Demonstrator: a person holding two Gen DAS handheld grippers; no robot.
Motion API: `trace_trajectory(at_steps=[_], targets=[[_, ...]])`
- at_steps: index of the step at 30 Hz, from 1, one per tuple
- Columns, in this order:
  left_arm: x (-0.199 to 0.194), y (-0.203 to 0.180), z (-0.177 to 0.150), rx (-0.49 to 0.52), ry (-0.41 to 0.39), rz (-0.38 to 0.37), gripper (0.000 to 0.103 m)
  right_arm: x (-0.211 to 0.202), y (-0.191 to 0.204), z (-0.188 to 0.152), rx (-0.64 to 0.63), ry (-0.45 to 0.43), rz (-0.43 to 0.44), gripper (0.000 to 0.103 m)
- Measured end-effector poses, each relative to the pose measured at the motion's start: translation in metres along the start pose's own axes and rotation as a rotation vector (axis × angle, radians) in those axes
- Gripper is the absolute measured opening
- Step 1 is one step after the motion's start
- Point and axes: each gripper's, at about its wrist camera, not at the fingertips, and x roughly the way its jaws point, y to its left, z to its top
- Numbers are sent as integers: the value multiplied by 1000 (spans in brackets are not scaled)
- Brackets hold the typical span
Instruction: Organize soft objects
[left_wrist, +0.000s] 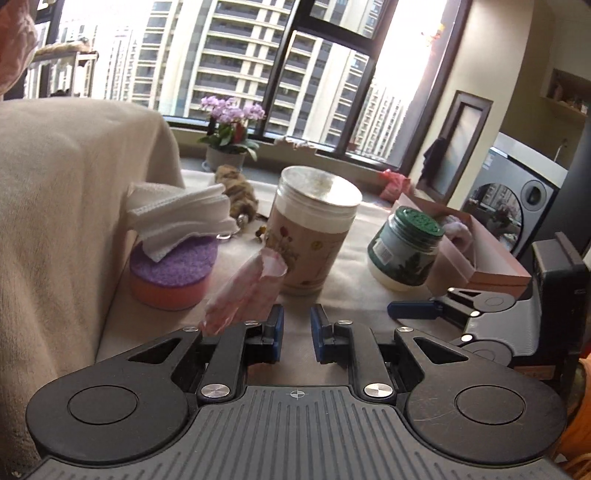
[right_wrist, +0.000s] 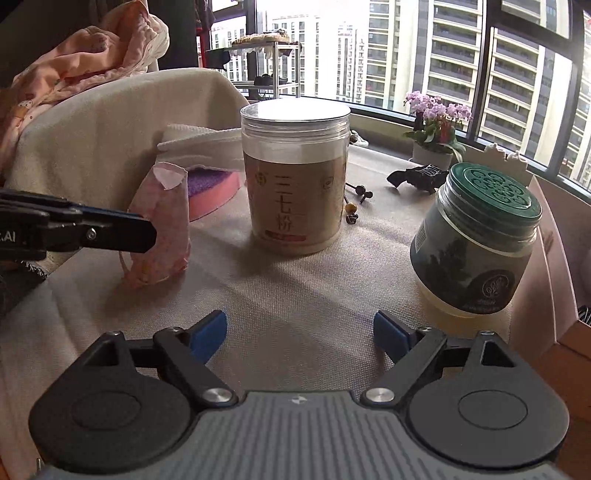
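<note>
A small pink cloth pouch (left_wrist: 245, 291) stands on the beige tablecloth, just left of my left gripper (left_wrist: 297, 334). It also shows in the right wrist view (right_wrist: 162, 229), with the left gripper's fingers (right_wrist: 110, 230) beside it. The left jaws stand a small gap apart with nothing between them. My right gripper (right_wrist: 300, 338) is wide open and empty, low over the cloth before the jars. A white folded cloth (left_wrist: 181, 218) lies on a purple and pink round sponge (left_wrist: 170, 277).
A tall lidded jar (right_wrist: 295, 177) and a green-lidded jar (right_wrist: 476, 243) stand on the table. A pink open box (left_wrist: 476, 247) holding a pale soft item is at the right. A beige covered chair (left_wrist: 62, 206) rises at the left. A furry keychain (left_wrist: 238, 194) lies behind.
</note>
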Motion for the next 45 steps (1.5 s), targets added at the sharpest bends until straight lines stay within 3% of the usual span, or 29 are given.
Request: trace_trajectory(at_steps=[4,7,11,13,15,18,22,24,26,38,41,45], targets=[[-1,3,12,-5,-38,131,20,-1,-1,0,8,-3,3,87],[4,12,28,-16,-29,184,20,-1,-2,0,13,-4,8,88],[10,1,69,183,-34,240,20,0,2,0,-9,1,11,89],[25,-2,93,315,22,228,20,0,1,0,-7,0,14,89],[46,0,109,393,128,210,24,-1,-2,-1,7,-5,23,89],[81,0,117,471,265,218,25,-2,-5,-1,25,-12,37,89],[114,12,115,504,365,300,25,-3,-9,-2,49,-20,58,89],[123,26,113,490,428,313,24,-3,-11,-2,57,-23,66,89],[130,32,114,449,477,268,22,-4,-12,-3,64,-25,73,89],[131,34,118,394,462,277,22,-6,-5,1,38,-32,123,90],[129,40,121,313,455,276,22,-5,17,18,-46,-46,167,90],[126,36,117,306,419,305,22,14,57,49,-157,-60,220,90]])
